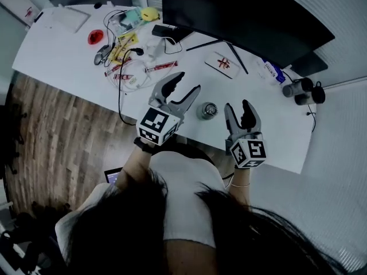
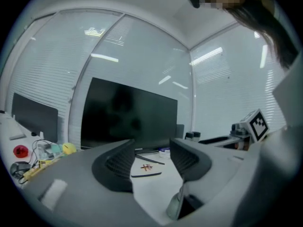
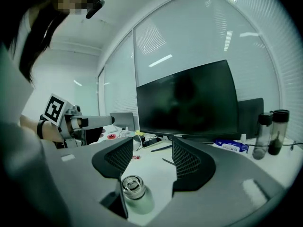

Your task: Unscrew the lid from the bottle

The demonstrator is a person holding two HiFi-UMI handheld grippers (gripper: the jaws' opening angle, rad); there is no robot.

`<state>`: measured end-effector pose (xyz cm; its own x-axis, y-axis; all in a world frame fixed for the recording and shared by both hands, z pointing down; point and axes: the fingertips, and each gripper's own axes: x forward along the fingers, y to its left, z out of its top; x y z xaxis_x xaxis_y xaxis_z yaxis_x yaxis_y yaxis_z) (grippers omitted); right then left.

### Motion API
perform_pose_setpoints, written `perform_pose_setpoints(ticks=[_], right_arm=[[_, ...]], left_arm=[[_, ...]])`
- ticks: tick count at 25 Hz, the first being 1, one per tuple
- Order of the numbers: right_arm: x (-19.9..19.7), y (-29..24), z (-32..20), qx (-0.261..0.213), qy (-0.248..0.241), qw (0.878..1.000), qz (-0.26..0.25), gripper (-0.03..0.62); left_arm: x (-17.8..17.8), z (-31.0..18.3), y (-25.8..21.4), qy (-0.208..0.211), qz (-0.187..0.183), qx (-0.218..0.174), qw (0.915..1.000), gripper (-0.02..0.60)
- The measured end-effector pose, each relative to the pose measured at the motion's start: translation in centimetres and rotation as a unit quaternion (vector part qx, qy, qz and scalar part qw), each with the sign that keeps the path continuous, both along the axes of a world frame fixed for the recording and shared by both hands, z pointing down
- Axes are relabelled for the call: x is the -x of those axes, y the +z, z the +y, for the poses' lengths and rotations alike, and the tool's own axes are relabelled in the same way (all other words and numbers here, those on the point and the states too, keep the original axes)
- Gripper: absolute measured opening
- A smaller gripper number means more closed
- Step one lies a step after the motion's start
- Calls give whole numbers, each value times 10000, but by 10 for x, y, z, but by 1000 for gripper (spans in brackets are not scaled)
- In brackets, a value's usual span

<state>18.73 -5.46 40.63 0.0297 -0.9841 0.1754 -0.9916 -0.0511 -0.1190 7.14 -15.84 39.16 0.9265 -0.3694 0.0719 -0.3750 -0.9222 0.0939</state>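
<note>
**At the counter's near edge: both tongs gaping, bottle not yet gripped**

In the head view, the bottle (image 1: pixel 207 110) is standing upright on the white counter (image 1: pixel 69 44), close to its near edge. It is sitting between the left tongs (image 1: pixel 187 83) and the right tongs (image 1: pixel 238 105), and neither is touching it.

In the left gripper view, the left tongs are standing well apart with only bare counter and the dark monitor (image 2: pixel 128 117) showing between them. They are holding nothing.

In the right gripper view, the right tongs are also gaping wide. The bottle is sitting low between them, nearer the left-hand jaw, with its metal lid (image 3: pixel 131 183) still on and no pad pressing on it.

The risks, as I judge them:
- The left-hand jaw is running close to the bottle, so a careless closing could clip it and tip it toward the edge.
- If only the lid is gripped while the body is going unsteadied, the whole bottle may spin rather than unscrew.
</note>
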Motion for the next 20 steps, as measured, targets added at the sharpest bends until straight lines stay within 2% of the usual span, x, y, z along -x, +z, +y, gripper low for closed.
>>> perform_pose_setpoints(ticks=[4,10,14,20], right_arm=[[-4,4,15,29,611,9980,-123,230],[-1,8,30,46,1346,9907,-169,230],[3,9,37,41,1597,9870,-164,230],[2,2,42,42,1583,9873,-116,230]], left_arm=[[-17,5,6,630,-80,96,9979,250],[-26,10,12,1389,-130,133,9901,252],[-26,17,17,1686,-181,171,9854,253],[-32,22,13,1791,-121,194,9836,258]])
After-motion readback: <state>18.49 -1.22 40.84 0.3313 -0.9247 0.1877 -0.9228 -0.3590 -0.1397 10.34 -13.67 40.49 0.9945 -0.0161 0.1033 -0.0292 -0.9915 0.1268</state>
